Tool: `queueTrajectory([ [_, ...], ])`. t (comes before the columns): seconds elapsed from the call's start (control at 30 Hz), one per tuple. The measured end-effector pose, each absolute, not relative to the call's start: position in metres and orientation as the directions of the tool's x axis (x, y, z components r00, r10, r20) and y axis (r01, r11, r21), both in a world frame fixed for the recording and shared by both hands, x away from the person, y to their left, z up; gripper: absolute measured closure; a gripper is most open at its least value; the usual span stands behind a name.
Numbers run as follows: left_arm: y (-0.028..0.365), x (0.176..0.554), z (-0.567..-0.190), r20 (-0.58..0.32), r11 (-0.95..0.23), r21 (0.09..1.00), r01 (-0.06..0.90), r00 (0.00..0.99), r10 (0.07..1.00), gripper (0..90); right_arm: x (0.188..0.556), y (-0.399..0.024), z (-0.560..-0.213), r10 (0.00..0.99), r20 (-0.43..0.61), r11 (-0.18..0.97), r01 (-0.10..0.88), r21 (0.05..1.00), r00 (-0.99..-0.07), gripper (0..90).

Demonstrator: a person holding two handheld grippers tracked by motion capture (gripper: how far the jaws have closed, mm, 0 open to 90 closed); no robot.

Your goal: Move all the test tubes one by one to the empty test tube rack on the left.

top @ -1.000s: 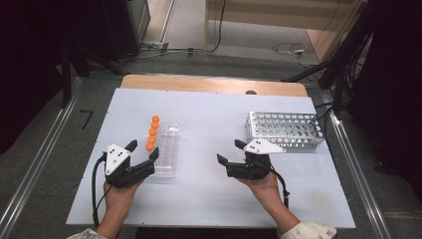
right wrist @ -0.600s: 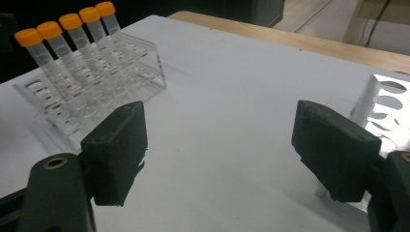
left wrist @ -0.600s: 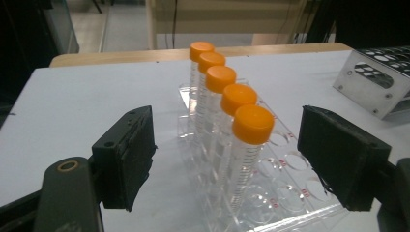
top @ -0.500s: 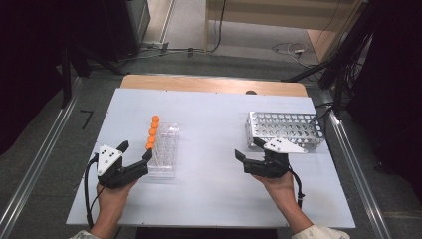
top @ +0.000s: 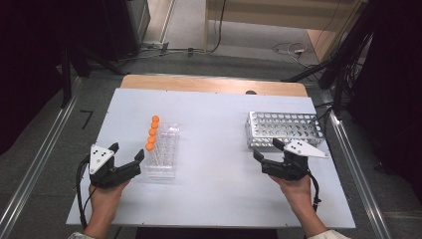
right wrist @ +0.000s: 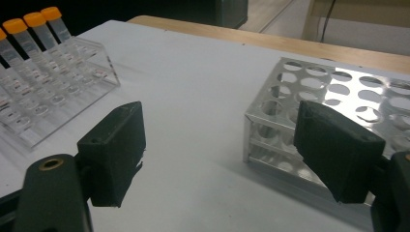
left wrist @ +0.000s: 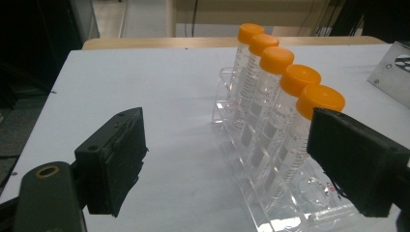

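Resting on: white table (top: pixel 219 119), both grippers low over its near part, a hand behind each.
Left gripper (top: pixel 127 159): released, jaws spread wide and just been opening further, nothing clamped between the pads.
Left gripper view: one pad (left wrist: pixel 118 157) at lower left, the other at lower right, bare table in the gap.
Tubes (left wrist: pixel 280 92): five, orange caps, upright in a row, just ahead of the left gripper and right beside its right-hand pad; nearest cap peeks over that pad's top edge; touching or not, cannot tell.
Clear rack (top: pixel 163 152): holds the tubes along its left side, other slots empty; sits just in front of the left gripper's tips.
Right gripper (top: pixel 268 152): released too, jaws apart, nothing gripped.
Metal rack (top: pixel 283 129): perforated, holes unfilled, just ahead of the right gripper; near corner behind its right-hand pad (right wrist: pixel 336 150) in the right gripper view.
Between grippers: bare table, the two well apart.
Clear rack from the right gripper: far off to its left, tubes standing at the rack's far side.
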State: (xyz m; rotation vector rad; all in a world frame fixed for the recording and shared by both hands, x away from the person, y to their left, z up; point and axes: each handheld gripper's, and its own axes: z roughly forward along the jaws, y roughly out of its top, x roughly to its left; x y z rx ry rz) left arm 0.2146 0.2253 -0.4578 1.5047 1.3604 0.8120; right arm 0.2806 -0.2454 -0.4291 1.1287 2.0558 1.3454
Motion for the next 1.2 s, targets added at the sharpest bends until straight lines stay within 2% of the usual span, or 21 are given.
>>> queueTrajectory([
  [1.2, 0.244, 0.204, -0.460, -0.106, 0.057, 0.927, 0.371, 0.113, 0.988, 12.6, 0.267, -0.315, -0.435, 0.908, 0.055, 0.141, 0.425, 0.894, -0.416, 17.6],
])
